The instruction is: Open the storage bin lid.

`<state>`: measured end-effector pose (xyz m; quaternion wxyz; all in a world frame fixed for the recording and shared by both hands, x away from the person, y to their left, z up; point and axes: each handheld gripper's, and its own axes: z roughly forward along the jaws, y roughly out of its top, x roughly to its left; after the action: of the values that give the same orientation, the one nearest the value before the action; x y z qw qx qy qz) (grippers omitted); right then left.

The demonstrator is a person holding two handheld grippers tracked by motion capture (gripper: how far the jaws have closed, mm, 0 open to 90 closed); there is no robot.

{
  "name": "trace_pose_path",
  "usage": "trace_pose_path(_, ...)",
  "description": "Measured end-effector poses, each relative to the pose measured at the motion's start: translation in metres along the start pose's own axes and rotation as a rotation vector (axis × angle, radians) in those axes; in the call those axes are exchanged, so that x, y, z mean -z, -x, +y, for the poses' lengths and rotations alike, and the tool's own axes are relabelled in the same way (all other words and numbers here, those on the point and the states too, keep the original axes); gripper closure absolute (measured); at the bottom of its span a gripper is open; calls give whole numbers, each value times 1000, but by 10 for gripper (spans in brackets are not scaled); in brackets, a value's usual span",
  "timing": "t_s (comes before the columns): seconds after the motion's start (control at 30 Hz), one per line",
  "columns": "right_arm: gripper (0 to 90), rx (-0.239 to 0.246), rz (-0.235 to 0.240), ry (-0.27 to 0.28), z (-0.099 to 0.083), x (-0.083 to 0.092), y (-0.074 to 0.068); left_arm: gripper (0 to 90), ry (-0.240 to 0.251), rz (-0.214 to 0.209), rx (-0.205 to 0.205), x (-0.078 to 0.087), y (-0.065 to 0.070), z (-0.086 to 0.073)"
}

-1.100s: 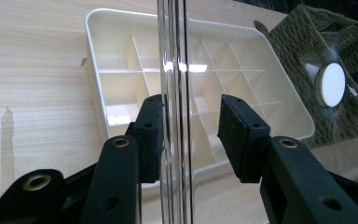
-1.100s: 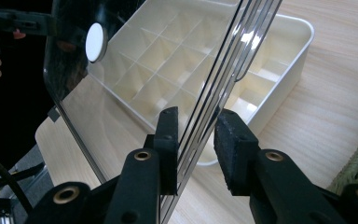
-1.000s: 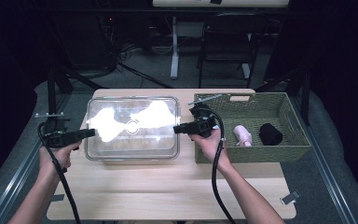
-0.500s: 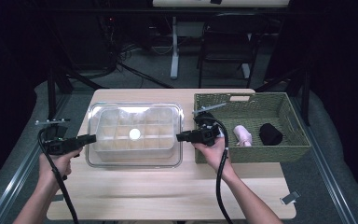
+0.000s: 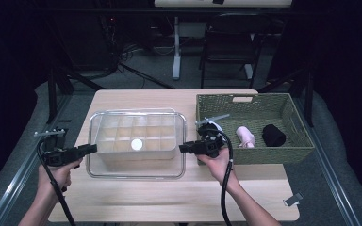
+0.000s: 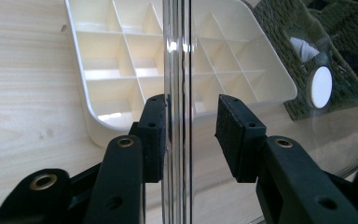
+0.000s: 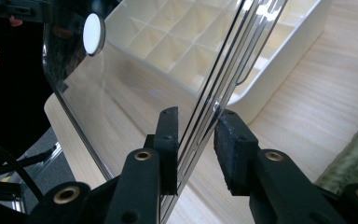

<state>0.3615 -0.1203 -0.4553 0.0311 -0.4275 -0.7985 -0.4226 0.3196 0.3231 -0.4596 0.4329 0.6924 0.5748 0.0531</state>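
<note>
A clear plastic lid [image 5: 104, 170] with a white round disc [image 5: 136, 144] at its centre hangs over a cream compartment tray [image 5: 122, 123] on the wooden table [image 5: 169, 197]. My left gripper [image 5: 94, 148] is shut on the lid's left rim, my right gripper [image 5: 181, 148] on its right rim. In the left gripper view the lid's edge [image 6: 177, 70] runs up between the pads of my left gripper [image 6: 191, 135], with the tray [image 6: 121, 60] behind. In the right gripper view the rim [image 7: 121, 107] is pinched by my right gripper [image 7: 196, 149] above the tray [image 7: 177, 37].
A green woven basket [image 5: 245, 99] stands to the right of the tray and holds a pink item [image 5: 246, 136], a black item [image 5: 273, 135] and a white item [image 5: 215, 126]. A small grey object [image 5: 293, 199] lies near the table's front right corner.
Both hands have carried the lid toward the near side of the table and lower. The bright glare on it is gone and the tray's compartments show through.
</note>
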Motion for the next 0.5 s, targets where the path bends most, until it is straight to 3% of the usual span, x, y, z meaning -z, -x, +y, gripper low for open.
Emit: trace_pose_path(0.5,715,4,16,-9,-26,-2,-5,631,13,-33,35,1,-2,-28)
